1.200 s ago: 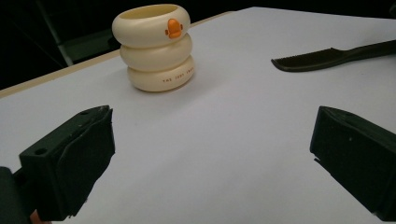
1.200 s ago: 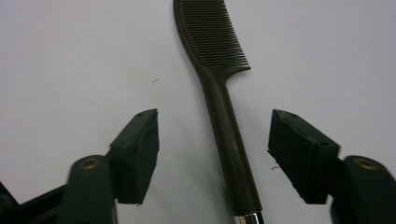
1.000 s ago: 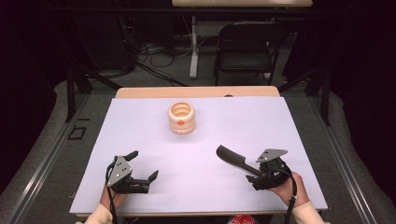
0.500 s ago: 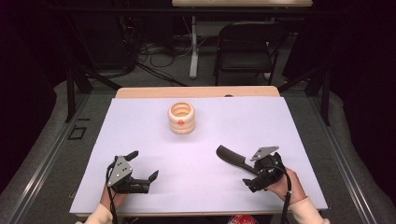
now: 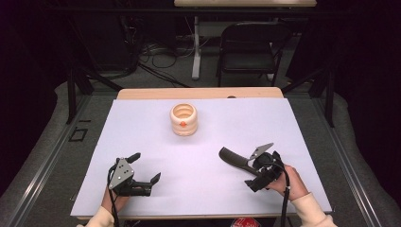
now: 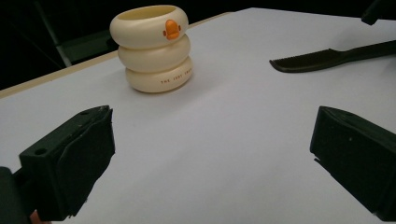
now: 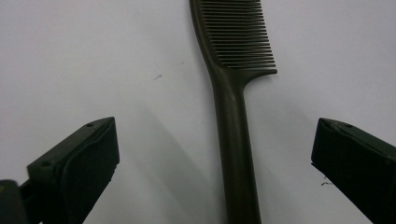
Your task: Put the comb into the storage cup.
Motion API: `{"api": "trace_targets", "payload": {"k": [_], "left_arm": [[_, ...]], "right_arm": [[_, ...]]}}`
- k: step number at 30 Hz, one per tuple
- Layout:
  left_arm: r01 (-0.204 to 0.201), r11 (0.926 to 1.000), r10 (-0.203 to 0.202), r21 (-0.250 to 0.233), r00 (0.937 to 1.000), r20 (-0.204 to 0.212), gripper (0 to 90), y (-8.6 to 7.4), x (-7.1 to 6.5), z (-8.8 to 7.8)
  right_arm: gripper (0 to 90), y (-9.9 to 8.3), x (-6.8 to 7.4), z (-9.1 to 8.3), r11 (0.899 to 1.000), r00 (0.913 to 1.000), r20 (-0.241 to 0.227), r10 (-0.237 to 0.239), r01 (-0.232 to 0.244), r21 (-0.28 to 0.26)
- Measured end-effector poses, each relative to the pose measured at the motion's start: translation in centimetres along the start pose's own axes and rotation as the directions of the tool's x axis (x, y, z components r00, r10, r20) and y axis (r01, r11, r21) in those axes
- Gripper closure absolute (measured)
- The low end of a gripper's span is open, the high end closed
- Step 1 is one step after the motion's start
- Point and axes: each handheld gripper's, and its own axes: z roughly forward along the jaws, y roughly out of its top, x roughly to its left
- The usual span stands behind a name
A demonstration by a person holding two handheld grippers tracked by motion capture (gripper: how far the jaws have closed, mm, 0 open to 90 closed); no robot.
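Comb [image 7: 233, 126] lies flat on the white desk [image 5: 307, 127], its handle running between the right tool's [image 5: 257, 172] wide-apart jaws, touching neither; these jaws have just been opening. Its handle end is cut off in the right gripper view. Left tool [image 5: 142, 172], also gaping, holds nothing; ahead stands a cream ringed cup [image 6: 152, 46].

A long dark brown plastic comb [image 7: 236, 135] lies flat on the white table [image 7: 93, 56], its handle running up from the bottom edge to the fine teeth at the top. The right tongs [image 7: 215, 163] stand wide apart, one black jaw on each side of the handle, neither touching it.
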Motion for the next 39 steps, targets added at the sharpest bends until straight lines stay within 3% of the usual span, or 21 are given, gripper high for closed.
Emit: {"api": "trace_targets", "payload": {"k": [9,19,24,26,39], "left_arm": [[0.0,1.0,0.0,0.003,1.0,0.002,0.1,0.0,0.0,0.0],[0.0,1.0,0.0,0.006,1.0,0.008,0.2,0.0,0.0,0.0],[-0.001,1.0,0.001,0.008,0.9999,0.01,0.2,0.0,0.0,0.0],[-0.002,1.0,0.001,0.008,1.0,0.01,0.2,0.0,0.0,0.0],[0.002,0.9999,-0.002,0.012,0.9999,0.012,0.1,0.0,0.0,0.1]], "right_arm": [[4.2,0.9,-0.2,0.6,0.999,0.9998,0.002,-0.019,0.019,0.049],[45.2,2.4,0.0,1.2,0.991,0.9978,0.03,-0.059,0.055,0.121],[56.6,3.2,0.2,1.6,0.982,0.994,0.059,-0.092,0.081,0.172],[60.6,3.4,0.3,1.8,0.976,0.9939,0.042,-0.102,0.092,0.198],[68.2,3.5,-0.2,2.8,0.963,0.9953,0.026,-0.093,0.083,0.258]]}}
